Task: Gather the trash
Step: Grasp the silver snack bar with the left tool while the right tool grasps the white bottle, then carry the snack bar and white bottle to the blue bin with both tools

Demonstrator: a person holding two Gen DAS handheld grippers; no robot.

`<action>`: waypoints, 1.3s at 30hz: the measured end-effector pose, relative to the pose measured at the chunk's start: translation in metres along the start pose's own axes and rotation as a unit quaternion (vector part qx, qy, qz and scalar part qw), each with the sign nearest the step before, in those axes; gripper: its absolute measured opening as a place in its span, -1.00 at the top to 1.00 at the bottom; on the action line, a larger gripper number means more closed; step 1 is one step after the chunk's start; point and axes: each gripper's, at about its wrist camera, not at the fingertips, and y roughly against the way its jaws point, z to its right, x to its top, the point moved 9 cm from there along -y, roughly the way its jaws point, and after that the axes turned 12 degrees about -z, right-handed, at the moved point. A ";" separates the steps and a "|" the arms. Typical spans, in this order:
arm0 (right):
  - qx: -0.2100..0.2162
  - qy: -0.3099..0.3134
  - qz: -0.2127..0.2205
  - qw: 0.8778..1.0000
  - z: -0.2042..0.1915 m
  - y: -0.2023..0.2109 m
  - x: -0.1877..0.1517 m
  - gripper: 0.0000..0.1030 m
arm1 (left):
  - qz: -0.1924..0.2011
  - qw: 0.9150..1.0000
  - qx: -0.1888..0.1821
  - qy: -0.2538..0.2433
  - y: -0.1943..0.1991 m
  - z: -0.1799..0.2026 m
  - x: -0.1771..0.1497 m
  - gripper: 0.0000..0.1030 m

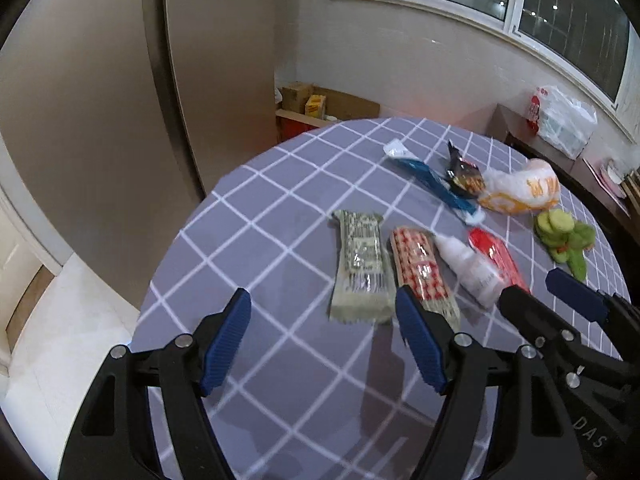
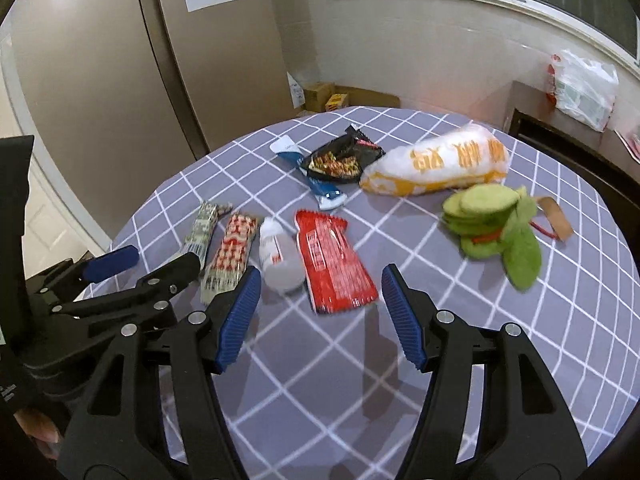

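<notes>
Both grippers are hovering over the counter (image 2: 460,360), jaws spread wide and gripping nothing. The left gripper (image 1: 324,344) is hanging near the green wrapper (image 1: 362,266); the right gripper (image 2: 320,316) is hanging just short of the red wrapper (image 2: 334,258). A small white bottle (image 2: 278,256) is lying between the red wrapper and a red-and-white wrapper (image 2: 230,254).

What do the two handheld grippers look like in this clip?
Both match: the left gripper and right gripper have black plastic linkage frames with silver rivets, and each finger ends in a ribbed blue pad. White letters "DAS" mark the right gripper's body in the left wrist view. No cables or sleeves show.
</notes>
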 end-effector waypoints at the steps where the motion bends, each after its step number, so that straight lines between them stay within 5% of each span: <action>1: 0.000 -0.001 0.000 1.000 0.000 -0.002 0.002 -0.22 | 0.000 1.000 0.000 -0.004 -0.002 0.000 0.003 -0.41; 9: 0.001 -0.001 -0.010 1.000 -0.001 -0.011 0.006 -0.22 | -0.009 0.999 0.003 -0.037 -0.013 0.007 0.016 -0.05; 14: -0.001 0.008 -0.015 1.000 -0.005 -0.014 0.008 -0.22 | -0.007 0.998 0.003 -0.060 -0.012 0.013 0.019 0.77; 29: -0.033 0.053 -0.034 0.998 -0.025 -0.026 0.009 0.09 | 0.002 0.997 -0.075 -0.017 0.006 -0.011 -0.003 0.84; 32: -0.024 0.051 -0.033 0.998 -0.028 -0.025 0.008 0.49 | 0.003 0.997 -0.077 -0.015 0.010 -0.013 -0.007 0.84; 39: -0.035 0.053 -0.005 0.998 -0.037 0.000 0.003 0.52 | 0.013 0.996 -0.088 -0.012 0.025 -0.016 -0.016 0.84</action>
